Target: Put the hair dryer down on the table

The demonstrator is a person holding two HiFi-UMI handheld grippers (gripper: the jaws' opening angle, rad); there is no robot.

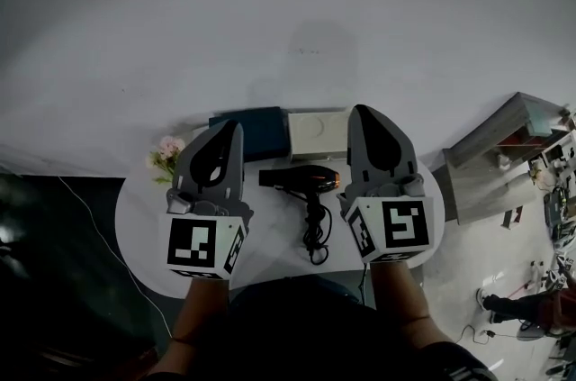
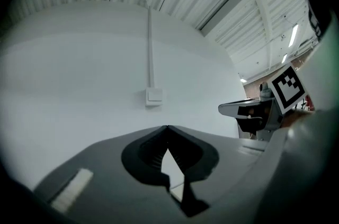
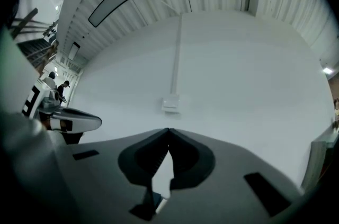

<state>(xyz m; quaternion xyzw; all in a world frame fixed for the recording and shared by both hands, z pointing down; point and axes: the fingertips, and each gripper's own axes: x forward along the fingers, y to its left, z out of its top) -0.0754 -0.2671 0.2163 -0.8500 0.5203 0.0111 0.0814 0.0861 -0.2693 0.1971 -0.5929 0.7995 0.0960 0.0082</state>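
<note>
Hair dryer lies flat mid-bench, handle and bundled cord toward the near edge. Neither gripper touches it. Left gripper: closed, tips meeting, nothing between. Right gripper: also closed and empty. Both are held above the bench, aimed at the wall. Dark blue box and pale box sit at the far edge, flowers at the left edge.

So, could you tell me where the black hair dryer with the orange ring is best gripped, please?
Probably its slim handle, from straight above: the black hair dryer lies flat on the round white table, handle pointing toward the person.
</note>
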